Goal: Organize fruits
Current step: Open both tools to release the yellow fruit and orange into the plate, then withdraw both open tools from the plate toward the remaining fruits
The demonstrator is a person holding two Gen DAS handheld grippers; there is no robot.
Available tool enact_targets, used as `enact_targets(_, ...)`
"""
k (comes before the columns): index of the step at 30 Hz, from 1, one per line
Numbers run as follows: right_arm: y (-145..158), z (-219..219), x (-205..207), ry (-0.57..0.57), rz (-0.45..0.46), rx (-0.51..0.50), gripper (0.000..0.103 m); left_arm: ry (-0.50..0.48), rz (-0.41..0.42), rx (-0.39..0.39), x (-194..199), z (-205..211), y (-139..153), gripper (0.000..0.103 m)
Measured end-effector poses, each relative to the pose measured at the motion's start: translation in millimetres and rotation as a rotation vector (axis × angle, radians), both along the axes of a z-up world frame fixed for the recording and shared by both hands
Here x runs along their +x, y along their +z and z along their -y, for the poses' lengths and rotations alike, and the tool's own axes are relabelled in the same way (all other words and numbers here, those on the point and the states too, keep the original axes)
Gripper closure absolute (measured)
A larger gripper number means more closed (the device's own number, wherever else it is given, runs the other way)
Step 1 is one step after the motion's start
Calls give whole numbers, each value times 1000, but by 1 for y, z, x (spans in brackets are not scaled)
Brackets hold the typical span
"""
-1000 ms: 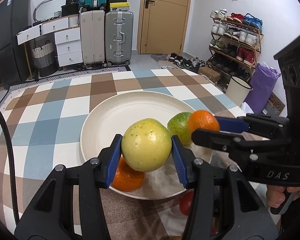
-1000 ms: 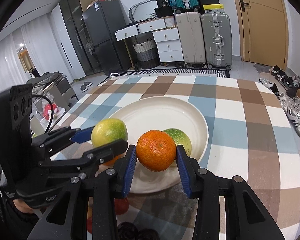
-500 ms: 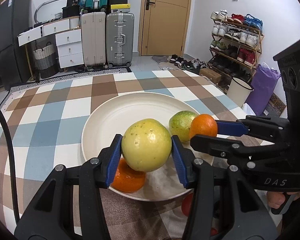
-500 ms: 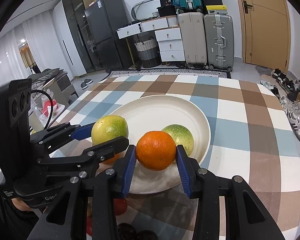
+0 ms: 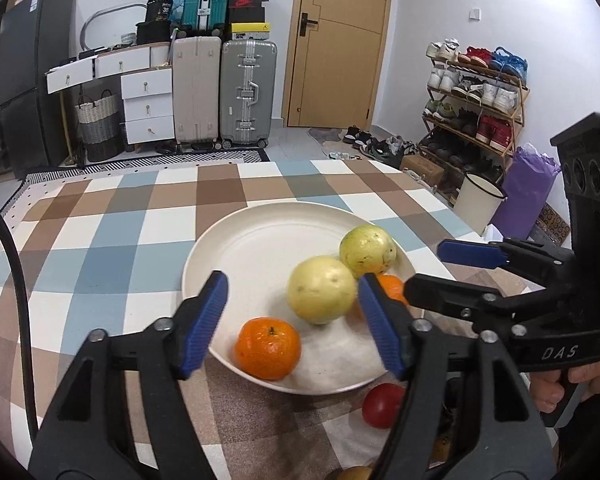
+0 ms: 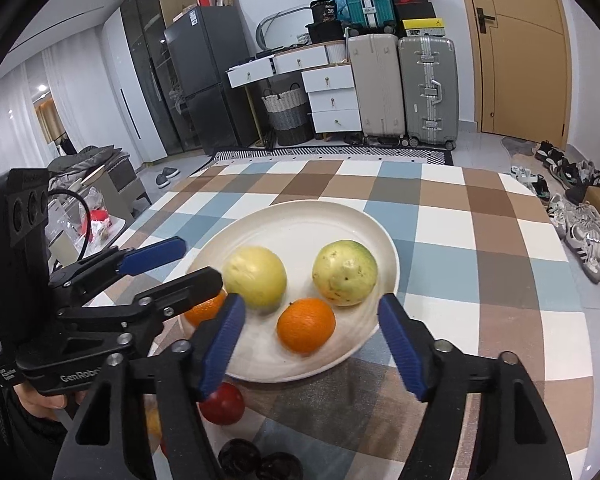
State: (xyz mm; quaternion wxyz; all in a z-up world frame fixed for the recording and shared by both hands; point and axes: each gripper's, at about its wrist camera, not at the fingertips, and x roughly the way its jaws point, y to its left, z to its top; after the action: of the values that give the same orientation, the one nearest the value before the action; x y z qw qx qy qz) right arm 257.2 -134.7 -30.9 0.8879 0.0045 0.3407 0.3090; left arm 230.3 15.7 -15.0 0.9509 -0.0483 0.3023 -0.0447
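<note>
A cream plate (image 5: 260, 216) (image 6: 300, 208) sits on the checked tablecloth. My left gripper (image 5: 292, 324) (image 6: 198, 262) is opening; the pale yellow fruit (image 5: 322, 290) (image 6: 255, 276) lies blurred between its jaws, free of the left pad. My right gripper (image 6: 310, 308) (image 5: 424, 268) is opening too, and the orange (image 6: 306, 326) (image 5: 390, 284) rests on the plate between its spread pads, touching neither. A green-yellow fruit (image 5: 367, 249) (image 6: 345, 273) lies at the plate's right. A second orange (image 5: 268, 348) (image 6: 204, 310) lies at the near rim.
A red fruit (image 5: 380, 406) (image 6: 222, 404) lies on the cloth just off the plate's near edge, with dark round fruits (image 6: 240, 458) closer still. A hand (image 5: 556, 384) holds the right gripper. Suitcases, drawers and a shoe rack stand beyond the table.
Both grippers went from shut on fruit to wide apart. The yellow fruit left the left jaws and the orange left the right jaws; both now sit down on the plate.
</note>
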Motion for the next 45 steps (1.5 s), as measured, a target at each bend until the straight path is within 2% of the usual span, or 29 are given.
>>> enact_targets(2, 0, 3, -2, -8, 6, -3, 19, 15, 7, 3, -5, -2, 1, 21)
enact_targets(8, -3, 6, -3, -26, 9, -11, 5, 37, -1, 5, -15, -8, -2, 16)
enact_targets(10, -4, 6, -5, -26, 14, -9, 3, 50, -2, 6, -17, -10, -2, 13)
enact_targets(12, -5, 7, -6, -20, 15, -8, 1, 60, 4, -2, -20, -12, -1, 2)
enact_targets(13, -5, 7, -6, -18, 15, -7, 1, 67, 11, -4, -22, -13, -1, 1)
enact_targets(25, -11, 3, -14, -3, 5, -30, 1, 65, 11, 6, -49, -12, -3, 1)
enact_targets(40, -19, 21, -35, -5, -38, -41, 1, 47, 5, 8, -88, -10, -6, 1)
enact_targets(45, -22, 28, -45, -13, -48, -37, 1, 65, 15, -17, -101, -16, -5, 1)
